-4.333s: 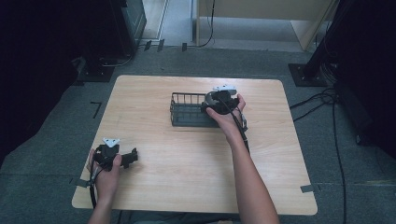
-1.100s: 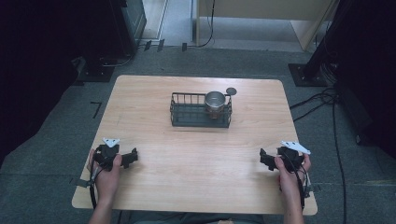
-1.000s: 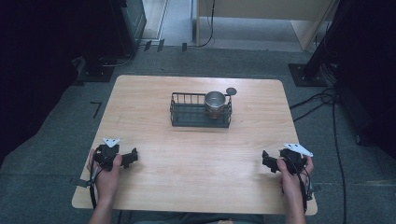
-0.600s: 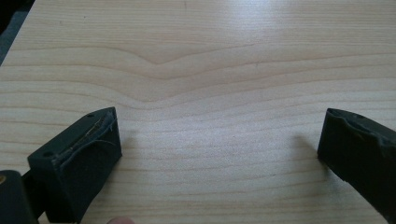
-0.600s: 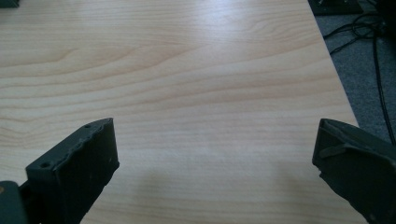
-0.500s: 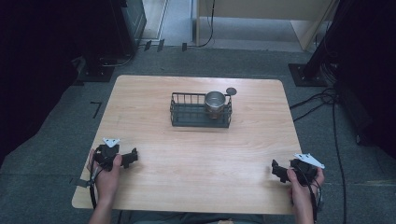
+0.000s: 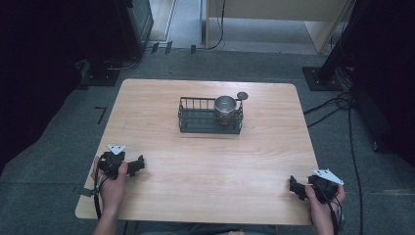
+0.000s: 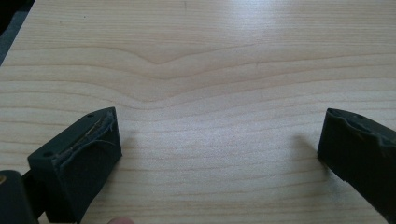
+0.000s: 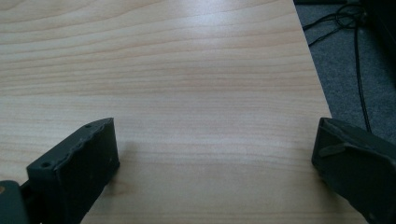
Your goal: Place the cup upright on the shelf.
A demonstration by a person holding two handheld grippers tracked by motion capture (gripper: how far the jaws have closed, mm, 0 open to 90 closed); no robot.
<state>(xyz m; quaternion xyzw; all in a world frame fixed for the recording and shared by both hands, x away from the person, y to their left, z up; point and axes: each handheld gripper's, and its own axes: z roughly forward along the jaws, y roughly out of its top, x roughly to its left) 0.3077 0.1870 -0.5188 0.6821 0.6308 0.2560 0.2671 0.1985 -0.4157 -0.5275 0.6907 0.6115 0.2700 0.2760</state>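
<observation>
A black wire basket (image 7: 188,122) stands at the middle back of the wooden table (image 7: 161,100). A metal cup (image 7: 225,108) sits upright in the basket's right end. My left gripper (image 7: 138,164) rests low at the front left of the table, open, with bare wood between its jaws (image 8: 219,154). My right gripper (image 7: 293,186) is at the front right corner, near the table's edge, also open and holding nothing (image 9: 215,158). Both grippers are far from the basket.
A small round grey disc (image 7: 242,96) lies on the table just behind the basket's right end. Dark grey carpet with cables (image 7: 342,105) runs off the table's right edge (image 9: 310,70). Black stands and equipment surround the table at the back.
My right hand left the cup in the basket and drew back to the front right corner, sliding a little farther right and toward the person in the last second. The left gripper stayed put.
</observation>
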